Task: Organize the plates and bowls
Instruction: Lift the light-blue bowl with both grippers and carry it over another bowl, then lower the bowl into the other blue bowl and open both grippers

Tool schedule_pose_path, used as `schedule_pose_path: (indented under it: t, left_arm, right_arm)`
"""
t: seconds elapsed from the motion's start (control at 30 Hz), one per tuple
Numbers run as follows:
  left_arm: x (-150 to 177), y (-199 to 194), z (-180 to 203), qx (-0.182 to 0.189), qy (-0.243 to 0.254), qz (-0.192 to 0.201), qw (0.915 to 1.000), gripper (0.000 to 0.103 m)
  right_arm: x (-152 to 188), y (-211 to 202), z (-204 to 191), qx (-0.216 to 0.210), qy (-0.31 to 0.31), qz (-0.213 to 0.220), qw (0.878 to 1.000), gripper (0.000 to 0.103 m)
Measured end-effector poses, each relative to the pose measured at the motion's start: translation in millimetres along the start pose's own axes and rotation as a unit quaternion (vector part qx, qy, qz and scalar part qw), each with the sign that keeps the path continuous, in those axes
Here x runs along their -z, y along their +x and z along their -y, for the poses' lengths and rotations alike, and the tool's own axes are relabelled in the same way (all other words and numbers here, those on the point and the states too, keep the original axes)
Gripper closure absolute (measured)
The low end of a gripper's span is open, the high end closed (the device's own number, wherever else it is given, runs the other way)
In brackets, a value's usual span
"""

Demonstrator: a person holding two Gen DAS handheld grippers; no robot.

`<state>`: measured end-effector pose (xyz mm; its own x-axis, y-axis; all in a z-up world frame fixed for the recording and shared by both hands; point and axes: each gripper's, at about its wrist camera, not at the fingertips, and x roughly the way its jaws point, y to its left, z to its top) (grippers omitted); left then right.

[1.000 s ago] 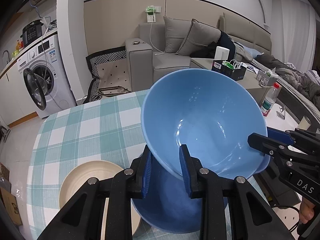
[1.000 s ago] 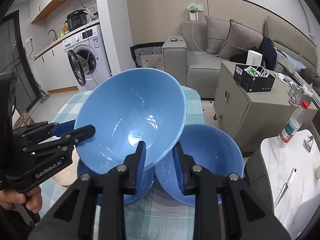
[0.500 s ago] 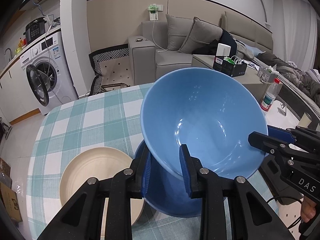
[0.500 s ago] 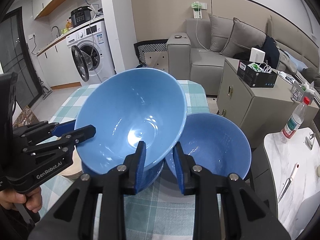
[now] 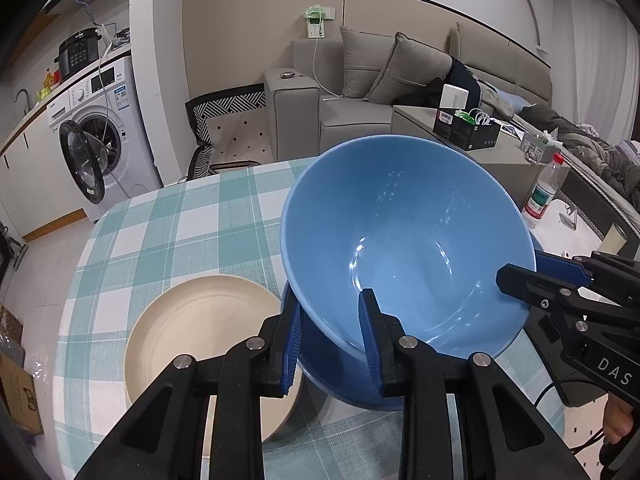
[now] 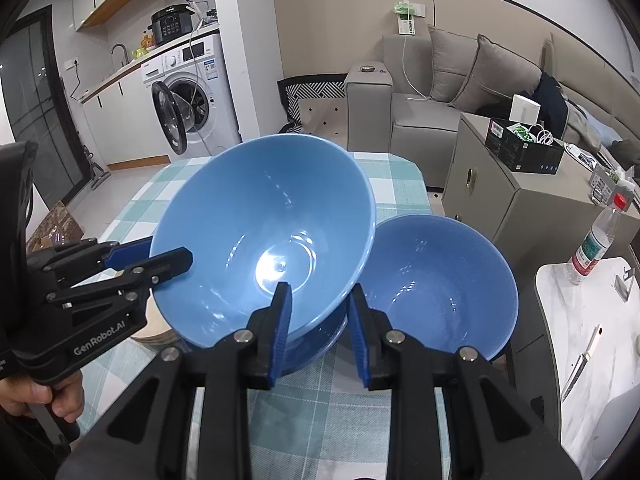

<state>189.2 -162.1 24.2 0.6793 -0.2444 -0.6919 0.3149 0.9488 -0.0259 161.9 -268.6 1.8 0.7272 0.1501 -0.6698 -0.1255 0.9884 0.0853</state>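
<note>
**Inspector:** The large blue bowl is carried tilted above the counter, gripped on two sides of its rim. The left gripper has its fingers drawn narrow on the near rim, one inside the wall and one outside. The right gripper holds the opposite rim in the same manner.

**Assessor:** And what lies beneath it?

**Inspector:** A darker blue dish sits directly under the bowl; its exact form is largely hidden. A cream plate rests just beside it on the left, and a second blue bowl stands on the right, close to the carried bowl's rim.

**Assessor:** What does the step in hand appear to require?

**Inspector:** Judged from the layout, the bowl is being set into or onto the dish below. Both hands should level the bowl first, since it leans steeply at present. The descent should be even on both sides, keeping the rim clear of the neighbouring bowl. Neither grip should be released until the base is seated and steady; letting go on one side alone would tip it.
</note>
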Motion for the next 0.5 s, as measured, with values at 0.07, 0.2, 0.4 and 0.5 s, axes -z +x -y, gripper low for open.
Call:
schedule_pose_path:
  t: [0.07, 0.2, 0.4, 0.5]
  left_arm:
    - [1, 1, -2, -0.002, -0.002, -0.002, 1.0000, 0.076]
    - [5, 2, -5, -0.005, -0.005, -0.005, 1.0000, 0.076]
    - [12, 8, -11, -0.007, -0.008, -0.014, 0.9998, 0.076]
    - [15, 13, -12, -0.007, -0.009, -0.020, 0.9997, 0.075]
  right_arm:
    - [1, 2, -1, -0.002, 0.000, -0.003, 1.000, 0.075]
    - [1, 6, -4, -0.004, -0.003, -0.008, 1.000, 0.075]
    - [3, 15, -5, -0.007, -0.008, -0.017, 1.000, 0.074]
    - [5, 20, -6, -0.006, -0.008, -0.023, 1.000, 0.074]
